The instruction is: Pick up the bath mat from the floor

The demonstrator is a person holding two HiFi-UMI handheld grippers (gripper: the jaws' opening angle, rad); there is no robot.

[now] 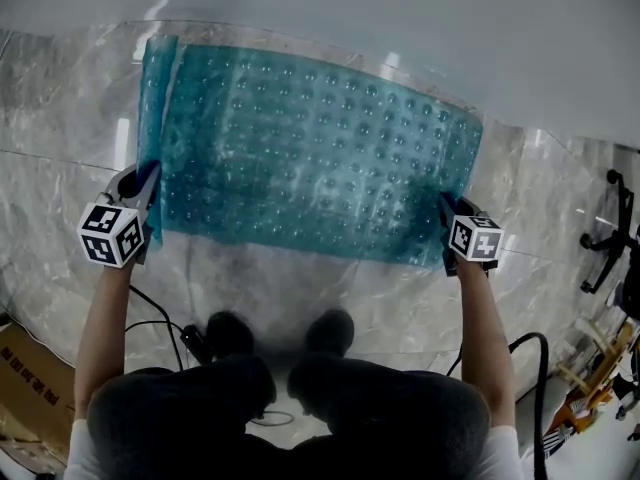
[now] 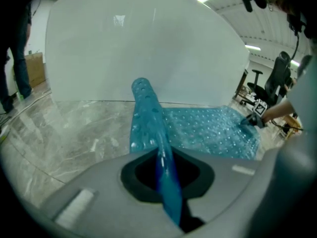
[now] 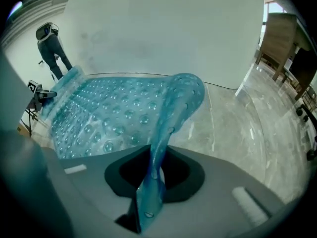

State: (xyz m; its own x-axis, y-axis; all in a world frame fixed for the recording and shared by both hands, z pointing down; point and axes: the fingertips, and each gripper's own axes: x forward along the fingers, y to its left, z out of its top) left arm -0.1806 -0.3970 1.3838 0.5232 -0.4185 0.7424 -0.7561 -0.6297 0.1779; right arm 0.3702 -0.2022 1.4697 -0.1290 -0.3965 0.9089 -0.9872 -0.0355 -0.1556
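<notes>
The bath mat is translucent teal with rows of suction bumps, spread over the marble floor in front of a white wall. My left gripper is shut on the mat's near left corner, whose edge curls up into a fold. At the near right corner my right gripper is shut on the mat too; that corner stands up pinched between the jaws. Both grippers show mat material running through their jaws.
A white wall panel rises just behind the mat. Glossy marble floor surrounds it. The person's feet stand near the mat's front edge. A cardboard box lies at the lower left, an office chair base and cables at the right.
</notes>
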